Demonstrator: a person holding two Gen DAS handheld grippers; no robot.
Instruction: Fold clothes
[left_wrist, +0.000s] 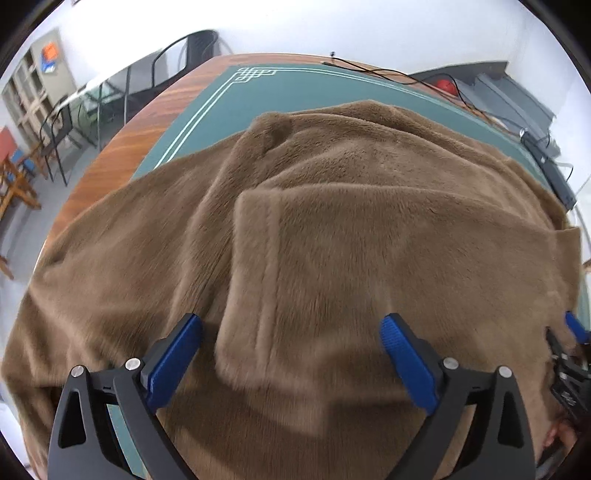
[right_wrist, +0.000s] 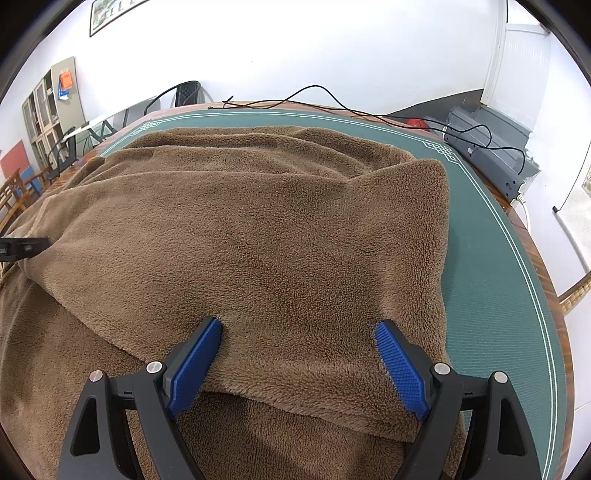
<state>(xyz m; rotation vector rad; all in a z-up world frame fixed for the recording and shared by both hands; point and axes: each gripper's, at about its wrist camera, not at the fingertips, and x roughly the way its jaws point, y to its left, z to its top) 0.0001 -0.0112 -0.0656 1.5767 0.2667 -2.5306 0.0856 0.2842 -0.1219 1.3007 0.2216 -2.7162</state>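
A brown fleece garment (left_wrist: 332, 221) lies spread over the green table mat (left_wrist: 258, 96), with a cuffed part folded on top at its middle. My left gripper (left_wrist: 291, 319) hovers over that folded part, jaws wide open and nothing pressed between the blue pads. In the right wrist view a flap of the garment (right_wrist: 258, 221) is folded over the lower layer. My right gripper (right_wrist: 298, 323) stands open over the flap's near edge, its pads apart from the cloth's sides. The right gripper's blue fingertip (left_wrist: 576, 330) shows at the left wrist view's right edge.
The mat (right_wrist: 498, 295) lies on a wooden table whose rim (left_wrist: 122, 147) shows on the left. Black cables (right_wrist: 332, 101) and a grey box (right_wrist: 487, 158) lie along the far and right edges. Chairs (left_wrist: 55, 144) and shelves stand beyond on the left.
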